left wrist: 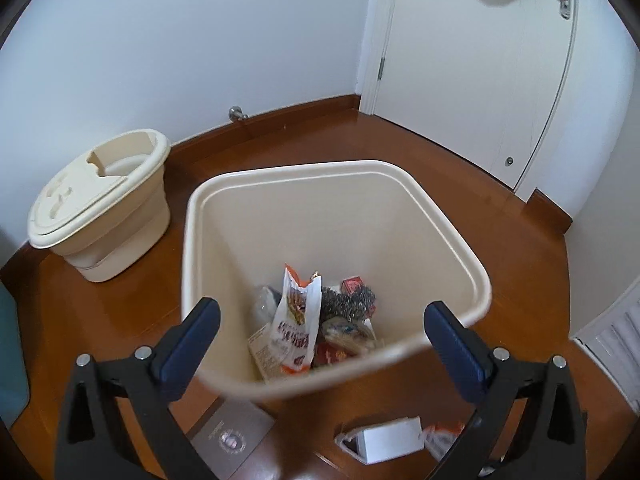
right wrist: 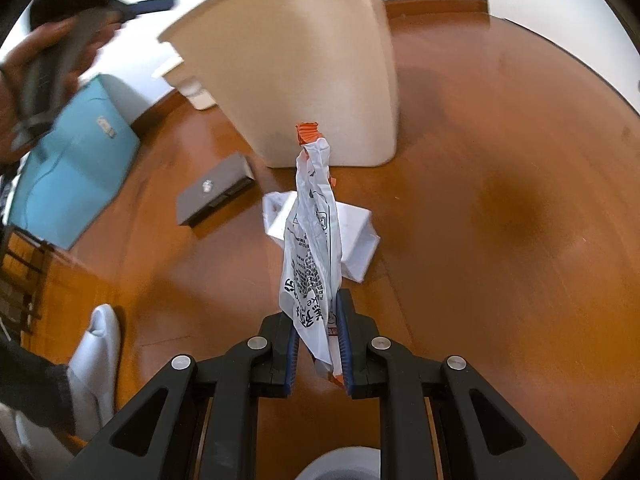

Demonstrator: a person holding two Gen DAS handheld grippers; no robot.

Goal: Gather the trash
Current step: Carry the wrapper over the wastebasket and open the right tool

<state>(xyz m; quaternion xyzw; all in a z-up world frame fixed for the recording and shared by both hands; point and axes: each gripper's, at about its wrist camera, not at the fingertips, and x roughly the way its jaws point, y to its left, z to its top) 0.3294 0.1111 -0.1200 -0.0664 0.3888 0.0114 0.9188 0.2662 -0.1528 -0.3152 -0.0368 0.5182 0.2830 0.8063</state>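
A cream trash bin (left wrist: 340, 168) stands on the wooden floor and holds a white-and-orange snack bag (left wrist: 298, 316), a silvery scrubber (left wrist: 348, 300) and other scraps. My left gripper (left wrist: 320, 320) is open and empty just above the bin's near rim. My right gripper (right wrist: 318, 344) is shut on a white-and-orange snack wrapper (right wrist: 312, 248) and holds it upright above the floor, short of the bin (right wrist: 304, 60). A white box (right wrist: 356, 236) and a grey box (right wrist: 216, 188) lie on the floor before the bin; both also show in the left wrist view, white box (left wrist: 390, 438), grey box (left wrist: 232, 434).
A smaller lidded cream bin (left wrist: 100, 204) stands left by the wall. A white door (left wrist: 480, 60) is behind the bin. A blue case (right wrist: 76, 160) leans at left. White slippers (right wrist: 98, 356) are near my feet.
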